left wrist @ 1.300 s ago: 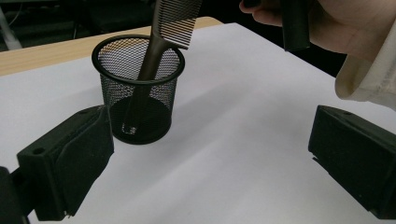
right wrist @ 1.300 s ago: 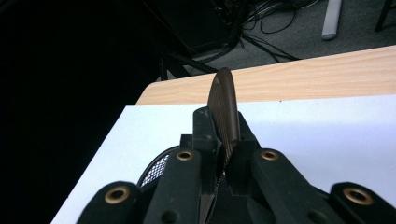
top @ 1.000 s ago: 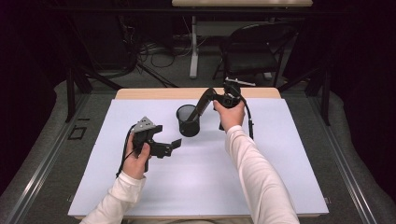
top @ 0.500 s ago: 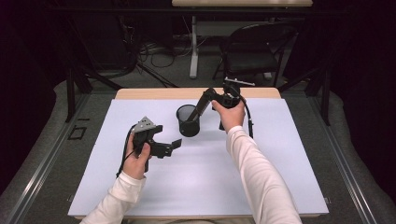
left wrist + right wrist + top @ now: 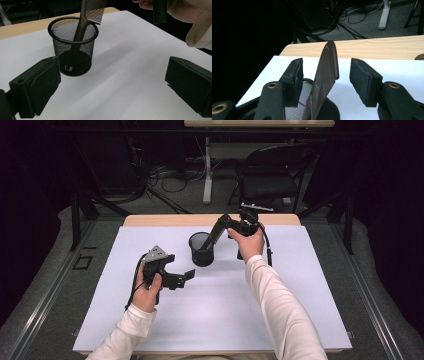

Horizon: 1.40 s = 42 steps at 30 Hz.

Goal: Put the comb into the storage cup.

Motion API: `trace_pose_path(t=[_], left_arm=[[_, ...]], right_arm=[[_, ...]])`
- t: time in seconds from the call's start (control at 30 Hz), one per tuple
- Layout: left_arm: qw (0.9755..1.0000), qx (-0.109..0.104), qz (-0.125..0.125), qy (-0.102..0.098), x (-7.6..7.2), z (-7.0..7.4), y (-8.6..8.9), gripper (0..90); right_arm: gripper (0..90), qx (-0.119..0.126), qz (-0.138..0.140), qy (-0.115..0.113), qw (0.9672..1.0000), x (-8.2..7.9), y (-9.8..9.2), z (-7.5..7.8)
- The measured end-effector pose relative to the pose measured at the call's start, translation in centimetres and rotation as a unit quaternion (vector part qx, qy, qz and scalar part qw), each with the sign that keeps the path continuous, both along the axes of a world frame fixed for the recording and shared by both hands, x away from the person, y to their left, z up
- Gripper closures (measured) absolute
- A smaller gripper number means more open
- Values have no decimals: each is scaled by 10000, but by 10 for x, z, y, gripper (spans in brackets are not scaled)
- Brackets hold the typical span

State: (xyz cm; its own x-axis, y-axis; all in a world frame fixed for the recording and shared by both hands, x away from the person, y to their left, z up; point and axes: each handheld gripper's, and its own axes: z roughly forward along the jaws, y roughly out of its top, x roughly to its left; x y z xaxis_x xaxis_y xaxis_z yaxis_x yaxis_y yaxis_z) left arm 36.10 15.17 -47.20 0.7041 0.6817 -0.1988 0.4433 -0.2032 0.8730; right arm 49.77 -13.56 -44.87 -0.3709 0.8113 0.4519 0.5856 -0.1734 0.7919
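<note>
At the left of the white sheet [image 5: 150, 330], the left gripper [image 5: 181, 278] is held low over the table with its jaws spread wide and empty, pointing toward the mesh cup [image 5: 201, 249] but clear of it. The cup stands upright near the middle of the sheet, and the brown comb [image 5: 86, 23] rests in it handle-down, its long axis leaning up out of the rim toward the right gripper [image 5: 325, 77] — the toothed end sits in the gap between those jaws. They stand apart on either side of it, not pinching, so the comb looks freed. That right gripper is much the nearer to the comb.
</note>
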Motion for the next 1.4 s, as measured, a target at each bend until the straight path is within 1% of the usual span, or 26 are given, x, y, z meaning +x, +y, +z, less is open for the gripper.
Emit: trace_pose_path(t=[0.1,0.23,0.33,0.53,0.67,0.8,0.9,0.93,1.1,1.23,1.3,1.37,1.4], left_arm=[[10000,4,1,1,0,0,0,5],[10000,1,2,1,0,0,0,5],[10000,-13,6,6,0,0,0,5],[10000,-9,4,6,0,0,0,5],[10000,-10,7,6,0,0,0,5],[10000,-14,9,8,0,0,0,5],[10000,-9,10,8,0,0,0,5],[10000,-4,4,10,0,0,0,5],[10000,-14,1,21,0,0,0,5],[10000,-20,7,20,0,0,0,5],[10000,-20,11,20,0,0,0,5],[10000,-27,13,16,0,0,0,5],[10000,-25,13,14,0,0,1,5]], right_arm=[[431,24,39,12,10000,0,-1,0],[419,-7,54,-17,10000,-1,-2,1],[417,-86,68,-36,9999,-2,-3,2],[414,-94,105,-41,9999,-4,-6,6],[408,-148,152,-33,9998,-7,-8,9],[404,-220,276,-37,9994,-10,-10,12],[404,-336,361,-71,9988,-12,-11,13],[404,-403,375,-96,9984,-12,-11,14],[402,-544,438,-253,9972,-16,-12,17],[398,-538,462,-213,9973,-18,-14,18],[388,-633,467,-250,9966,-19,-14,19],[386,-566,467,-245,9970,-21,-16,19],[383,-581,471,-265,9968,-21,-16,19]])
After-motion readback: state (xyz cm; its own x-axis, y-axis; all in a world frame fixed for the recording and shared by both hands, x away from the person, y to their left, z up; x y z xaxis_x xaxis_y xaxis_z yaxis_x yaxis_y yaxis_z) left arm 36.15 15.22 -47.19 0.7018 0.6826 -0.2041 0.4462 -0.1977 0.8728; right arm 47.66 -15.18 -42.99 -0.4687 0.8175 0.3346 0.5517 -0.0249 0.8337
